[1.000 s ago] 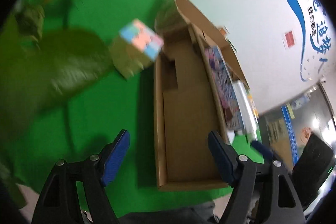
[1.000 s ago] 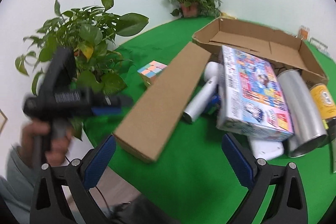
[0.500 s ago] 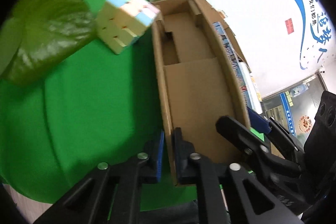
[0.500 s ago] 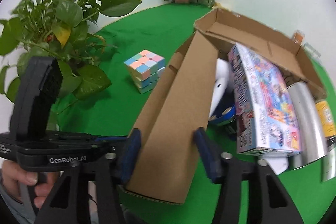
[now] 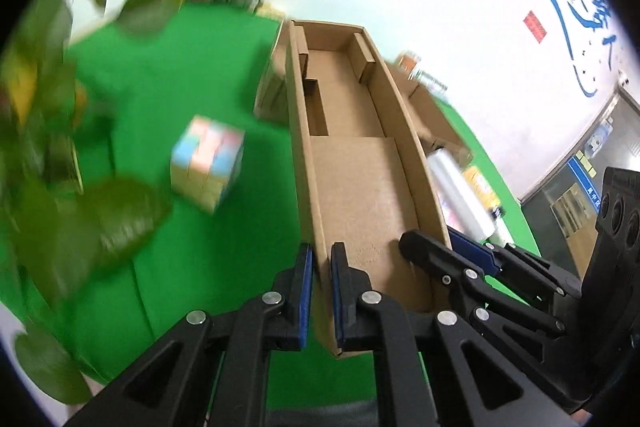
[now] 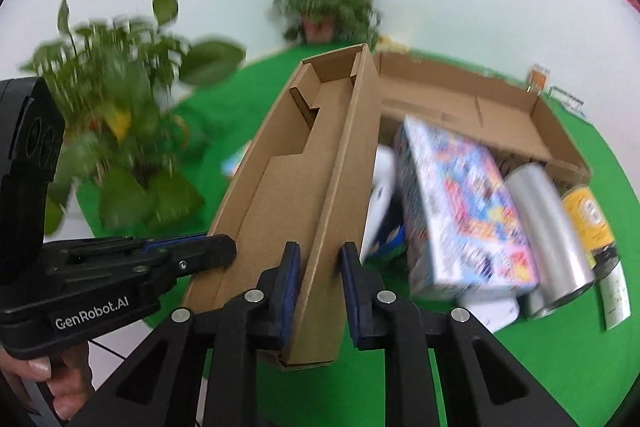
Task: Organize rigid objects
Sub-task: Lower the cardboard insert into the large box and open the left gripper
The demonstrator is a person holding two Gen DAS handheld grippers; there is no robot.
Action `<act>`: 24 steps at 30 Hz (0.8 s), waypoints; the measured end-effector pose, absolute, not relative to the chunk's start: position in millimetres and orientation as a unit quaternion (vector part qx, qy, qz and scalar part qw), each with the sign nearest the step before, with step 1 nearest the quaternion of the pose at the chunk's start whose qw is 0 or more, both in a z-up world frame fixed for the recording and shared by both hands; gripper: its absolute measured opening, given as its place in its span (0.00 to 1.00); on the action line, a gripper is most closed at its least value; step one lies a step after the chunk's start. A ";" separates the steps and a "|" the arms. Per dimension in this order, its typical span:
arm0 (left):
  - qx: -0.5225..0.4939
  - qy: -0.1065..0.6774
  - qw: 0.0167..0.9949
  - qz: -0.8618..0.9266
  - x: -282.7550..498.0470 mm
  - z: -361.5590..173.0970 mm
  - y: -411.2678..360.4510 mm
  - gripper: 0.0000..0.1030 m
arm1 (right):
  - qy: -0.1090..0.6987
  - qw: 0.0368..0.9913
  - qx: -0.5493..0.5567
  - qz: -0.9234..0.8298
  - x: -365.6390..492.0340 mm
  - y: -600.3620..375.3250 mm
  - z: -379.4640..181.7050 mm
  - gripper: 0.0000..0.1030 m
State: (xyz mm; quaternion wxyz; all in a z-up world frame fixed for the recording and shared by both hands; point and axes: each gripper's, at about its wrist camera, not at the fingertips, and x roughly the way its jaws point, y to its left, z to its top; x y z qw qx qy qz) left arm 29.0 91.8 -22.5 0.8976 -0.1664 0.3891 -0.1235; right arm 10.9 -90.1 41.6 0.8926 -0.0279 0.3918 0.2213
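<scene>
Task barely begun, by my read: the long tray [image 6: 304, 187] is empty, and nothing is sorted. Left gripper [image 5: 320, 291] is pinched narrow on the tray's left wall; right gripper [image 6: 316, 291] is pinched narrow on its right wall, so both hold the tray between them, its near end lifted off the green cloth [image 6: 520, 367]. Loose items lie right of the tray: printed box [image 6: 460, 203], silver cylinder [image 6: 548, 239], yellow can [image 6: 588, 223], a white item [image 6: 380, 195] partly hidden behind the tray. The cube [image 5: 206, 163] sits on the cloth left of the tray, apart from it. A second open carton [image 6: 480, 107] lies behind the pile. All items are left to place, likely into the tray or carton; which one I cannot tell. Against the frame one second back: both grippers were wide open and clear of the tray, which lay underside up in the right view; now it faces open side up with both grippers clamped on its walls. Plants [image 6: 112, 131] blur, suggesting motion.
</scene>
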 end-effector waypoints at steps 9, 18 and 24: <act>-0.083 0.306 0.937 -0.147 106.4 83.5 64.4 0.08 | 0.295 0.935 0.005 0.197 76.7 -121.9 138.1 0.17; -0.024 0.335 0.935 -0.118 223.1 114.5 40.7 0.07 | 0.342 0.921 0.028 0.183 222.2 -137.5 174.0 0.16; -0.027 0.398 0.913 -0.085 293.1 65.6 58.2 0.07 | 0.432 0.874 0.069 0.212 320.5 -123.1 120.1 0.16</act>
